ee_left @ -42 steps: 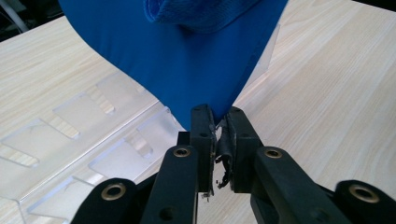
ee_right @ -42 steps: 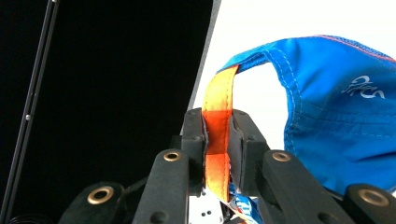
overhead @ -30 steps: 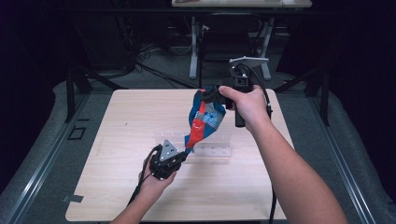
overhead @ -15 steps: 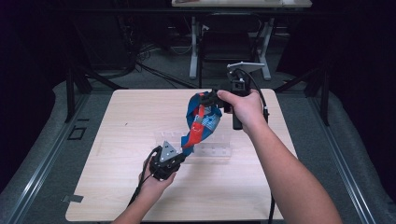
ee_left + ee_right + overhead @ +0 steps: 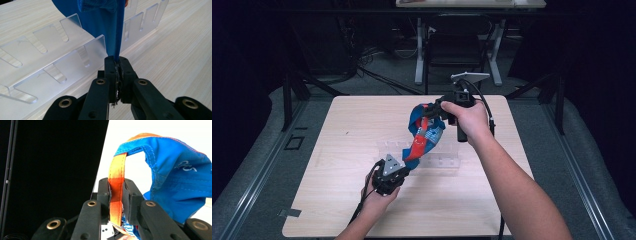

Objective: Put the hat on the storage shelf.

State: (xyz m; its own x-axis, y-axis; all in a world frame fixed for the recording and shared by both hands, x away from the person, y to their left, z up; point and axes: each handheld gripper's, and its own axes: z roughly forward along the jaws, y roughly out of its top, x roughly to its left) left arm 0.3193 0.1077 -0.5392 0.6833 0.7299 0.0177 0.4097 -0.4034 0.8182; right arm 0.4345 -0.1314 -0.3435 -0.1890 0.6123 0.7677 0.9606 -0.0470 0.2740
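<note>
Right gripper [image 5: 433,109] clamped on the orange band [image 5: 116,185] of the blue garment [image 5: 424,131], now lower and nearer the clear slotted rack [image 5: 443,161] than a second ago, so the cloth hangs slacker above the rack. Left gripper [image 5: 404,163] pinched tight on the garment's blue lower edge [image 5: 115,37], just in front of the rack, barely shifted. Probably lowering the garment toward the rack, not yet resting on it.

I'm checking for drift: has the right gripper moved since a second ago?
Yes. The right gripper has shifted left in the high view, against the table's right edge.
</note>
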